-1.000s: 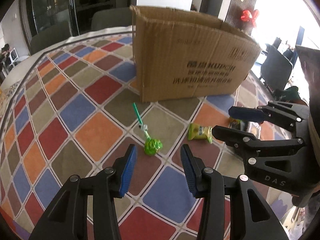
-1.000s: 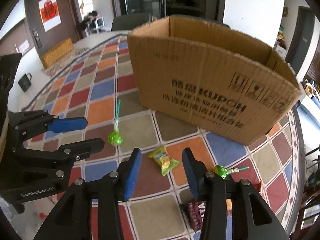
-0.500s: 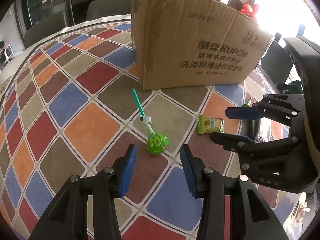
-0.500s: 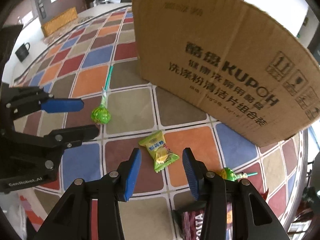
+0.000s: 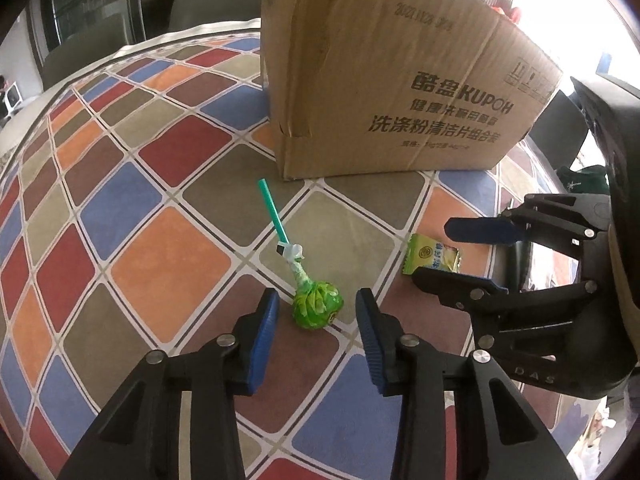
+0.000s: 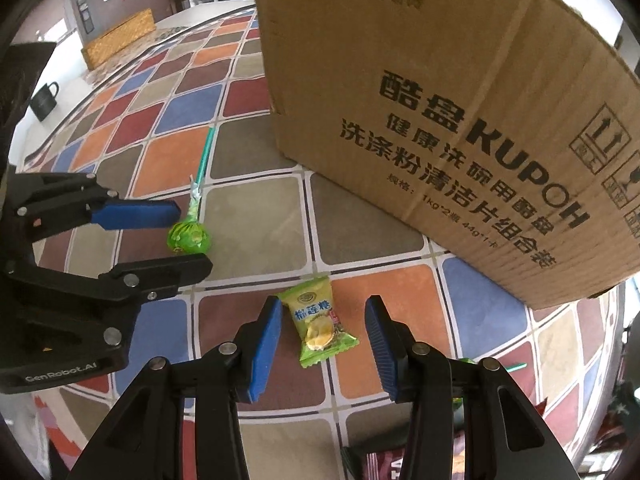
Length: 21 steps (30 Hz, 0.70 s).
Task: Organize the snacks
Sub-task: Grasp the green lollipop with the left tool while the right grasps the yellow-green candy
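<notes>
Nothing looks packed yet: the left gripper [image 5: 316, 316] has its fingers spread around the green lollipop [image 5: 317, 311] and the right gripper [image 6: 324, 334] brackets the yellow-green candy packet [image 6: 318, 326], both snacks lying ungripped on the surface [image 5: 168, 256] before the cardboard box [image 5: 384, 80].

The left wrist view looks forward and down along its fingers, close over the tablecloth [image 5: 132, 252], with the green lollipop [image 5: 316, 310] low at centre and the cardboard box [image 5: 400, 92] toward 1 o'clock. The right wrist view sits equally close over the candy packet [image 6: 318, 326], box toward 1 o'clock. Both share the box, lollipop [image 6: 189, 236] and packet [image 5: 432, 256].
</notes>
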### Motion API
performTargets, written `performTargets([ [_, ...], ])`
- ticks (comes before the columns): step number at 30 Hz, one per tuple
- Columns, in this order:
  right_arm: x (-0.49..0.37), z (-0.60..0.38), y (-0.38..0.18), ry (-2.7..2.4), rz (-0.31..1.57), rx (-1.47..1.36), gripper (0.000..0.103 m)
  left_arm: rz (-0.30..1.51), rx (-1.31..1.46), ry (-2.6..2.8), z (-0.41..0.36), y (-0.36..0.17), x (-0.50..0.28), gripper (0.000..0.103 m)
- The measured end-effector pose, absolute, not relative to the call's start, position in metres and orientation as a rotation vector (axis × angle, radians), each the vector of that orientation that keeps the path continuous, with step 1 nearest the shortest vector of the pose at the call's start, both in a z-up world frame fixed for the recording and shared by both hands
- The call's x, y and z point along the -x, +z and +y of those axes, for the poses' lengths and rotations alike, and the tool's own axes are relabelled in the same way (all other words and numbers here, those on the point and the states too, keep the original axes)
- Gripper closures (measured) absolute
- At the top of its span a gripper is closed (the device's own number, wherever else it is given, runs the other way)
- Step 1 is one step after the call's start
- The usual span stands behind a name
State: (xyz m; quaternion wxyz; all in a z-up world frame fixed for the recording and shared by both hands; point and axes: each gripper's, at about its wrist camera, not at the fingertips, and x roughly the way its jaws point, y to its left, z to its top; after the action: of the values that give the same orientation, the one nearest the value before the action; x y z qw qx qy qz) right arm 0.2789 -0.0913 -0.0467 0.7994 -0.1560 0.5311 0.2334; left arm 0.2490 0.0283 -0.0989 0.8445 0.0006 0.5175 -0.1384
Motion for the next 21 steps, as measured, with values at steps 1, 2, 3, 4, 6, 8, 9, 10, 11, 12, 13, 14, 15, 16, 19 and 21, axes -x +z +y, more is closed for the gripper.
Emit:
performTargets([
  [1,-0.280,-0.092,-0.047,0.501,1.141,0.324,0.059,1.094,0.000,-0.292,0.028,-0.100,-0.250,0.071],
  [2,-0.280,-0.092,-0.048,0.500,1.142,0.318,0.060,1.099,0.000,-0.293,0.027,-0.101,-0.250,0.073],
  [3,-0.280,-0.091,-0.049,0.498,1.142,0.314,0.061,1.102,0.001,-0.293,0.027,-0.102,-0.250,0.076],
  [4,-0.279,-0.091,-0.049,0.496,1.142,0.311,0.064,1.104,0.003,-0.294,0.026,-0.102,-0.251,0.076],
  [6,-0.278,-0.092,-0.050,0.491,1.150,0.301,0.076,1.100,-0.004,-0.293,0.025,-0.102,-0.250,0.076],
  [8,-0.278,-0.094,-0.050,0.492,1.153,0.288,0.077,1.098,-0.007,-0.295,0.024,-0.101,-0.249,0.077],
  [9,-0.278,-0.093,-0.050,0.489,1.151,0.289,0.078,1.098,-0.006,-0.296,0.023,-0.101,-0.248,0.077],
  [10,-0.277,-0.093,-0.050,0.487,1.150,0.289,0.078,1.098,-0.004,-0.297,0.023,-0.100,-0.248,0.077],
  [11,-0.276,-0.093,-0.050,0.488,1.151,0.287,0.078,1.096,-0.002,-0.296,0.022,-0.099,-0.247,0.077],
  [12,-0.275,-0.093,-0.049,0.490,1.151,0.282,0.079,1.094,-0.001,-0.296,0.022,-0.098,-0.246,0.077],
  [13,-0.273,-0.094,-0.048,0.489,1.146,0.278,0.079,1.090,-0.002,-0.297,0.021,-0.097,-0.245,0.077],
  [14,-0.271,-0.094,-0.046,0.488,1.141,0.275,0.079,1.085,-0.002,-0.297,0.021,-0.095,-0.244,0.077],
  [15,-0.269,-0.095,-0.044,0.486,1.133,0.269,0.079,1.080,-0.002,-0.297,0.021,-0.093,-0.243,0.077],
  [16,-0.268,-0.096,-0.041,0.483,1.127,0.261,0.079,1.074,0.000,-0.298,0.021,-0.090,-0.242,0.077],
  [19,-0.263,-0.104,-0.032,0.476,1.107,0.232,0.079,1.051,0.003,-0.297,0.020,-0.080,-0.237,0.077],
  [21,-0.261,-0.108,-0.026,0.472,1.092,0.219,0.079,1.036,-0.001,-0.296,0.019,-0.073,-0.234,0.077],
])
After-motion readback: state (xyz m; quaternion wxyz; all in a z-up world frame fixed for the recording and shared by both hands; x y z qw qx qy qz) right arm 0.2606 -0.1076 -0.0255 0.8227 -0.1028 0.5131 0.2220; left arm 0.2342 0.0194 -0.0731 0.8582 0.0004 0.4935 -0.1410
